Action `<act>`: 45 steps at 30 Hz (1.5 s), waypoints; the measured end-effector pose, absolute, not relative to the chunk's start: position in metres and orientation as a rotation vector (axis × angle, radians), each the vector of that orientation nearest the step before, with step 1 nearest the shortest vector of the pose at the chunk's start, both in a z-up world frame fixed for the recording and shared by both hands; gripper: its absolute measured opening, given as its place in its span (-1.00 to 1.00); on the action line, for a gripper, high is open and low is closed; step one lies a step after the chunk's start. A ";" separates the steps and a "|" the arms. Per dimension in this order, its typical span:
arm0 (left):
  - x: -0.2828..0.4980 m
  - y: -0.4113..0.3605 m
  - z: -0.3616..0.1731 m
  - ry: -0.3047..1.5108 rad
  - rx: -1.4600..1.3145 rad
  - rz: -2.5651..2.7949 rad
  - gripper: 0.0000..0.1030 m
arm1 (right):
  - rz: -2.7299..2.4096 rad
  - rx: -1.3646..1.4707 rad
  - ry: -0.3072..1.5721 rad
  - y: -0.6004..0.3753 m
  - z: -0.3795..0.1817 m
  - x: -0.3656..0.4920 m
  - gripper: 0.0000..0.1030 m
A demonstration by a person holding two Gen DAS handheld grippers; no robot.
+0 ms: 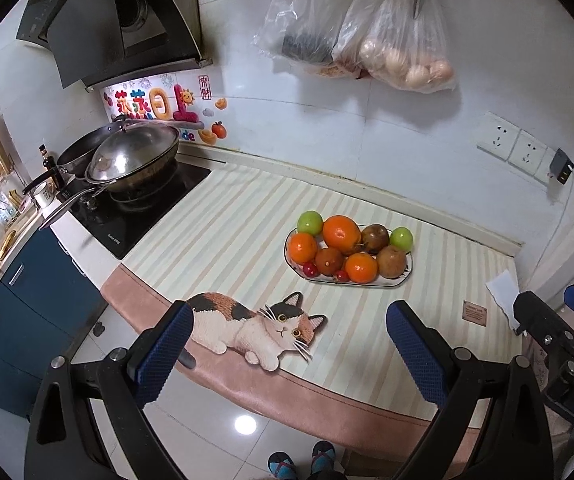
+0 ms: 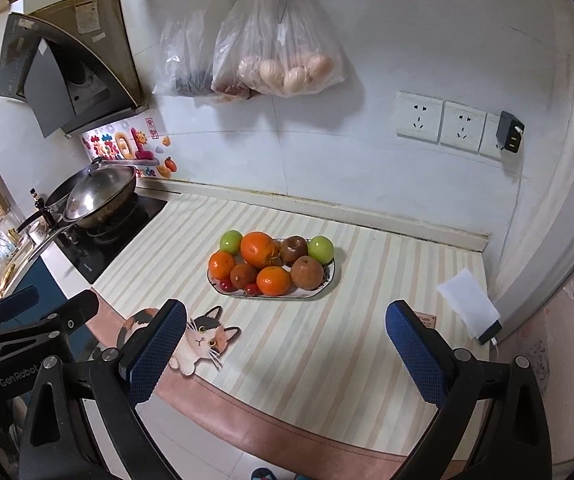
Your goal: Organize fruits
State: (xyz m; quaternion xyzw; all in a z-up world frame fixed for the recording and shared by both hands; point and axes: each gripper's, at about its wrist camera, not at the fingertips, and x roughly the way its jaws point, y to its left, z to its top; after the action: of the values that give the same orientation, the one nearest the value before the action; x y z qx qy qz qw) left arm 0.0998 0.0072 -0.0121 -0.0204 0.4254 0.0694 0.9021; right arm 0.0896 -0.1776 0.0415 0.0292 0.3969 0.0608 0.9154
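A white plate [image 1: 401,280] [image 2: 323,290] on the striped counter mat holds oranges [image 1: 341,232] [image 2: 259,249], two green apples [image 1: 310,222] [image 2: 321,249], brown fruits [image 1: 391,261] [image 2: 307,273] and small red cherry tomatoes [image 1: 310,269] [image 2: 227,285]. My left gripper [image 1: 289,356] is open and empty, held back over the counter's front edge, well short of the plate. My right gripper [image 2: 287,354] is open and empty, also in front of the plate. The right gripper shows at the right edge of the left wrist view [image 1: 555,320]; the left gripper shows at the left edge of the right wrist view [image 2: 47,312].
A stove with a lidded wok [image 1: 135,156] [image 2: 99,194] stands at the left. Plastic bags [image 1: 399,40] [image 2: 279,52] and red scissors hang on the wall. Wall sockets [image 2: 439,120] sit at right. A white paper packet [image 2: 471,308] lies at the mat's right edge. A cat picture [image 1: 255,328] marks the mat's front.
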 end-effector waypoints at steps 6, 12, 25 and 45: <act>0.115 0.006 -0.024 0.905 -0.029 0.149 0.92 | 0.105 0.050 0.832 -0.177 0.028 0.109 0.98; 0.123 0.002 -0.031 0.919 -0.020 0.149 0.92 | 0.092 0.042 0.849 -0.178 0.017 0.120 0.98; 0.128 -0.001 -0.032 0.919 -0.019 0.145 0.92 | 0.085 0.049 0.856 -0.185 0.012 0.125 0.98; 0.127 -0.002 -0.031 0.903 -0.022 0.157 0.99 | 0.082 0.045 0.860 -0.185 0.012 0.122 1.00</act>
State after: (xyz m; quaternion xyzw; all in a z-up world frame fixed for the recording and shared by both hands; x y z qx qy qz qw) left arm 0.1269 -0.0018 -0.0314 -0.0105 0.4358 0.0757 0.8968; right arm 0.1221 -0.1854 0.0119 0.0220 0.4168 0.0395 0.9079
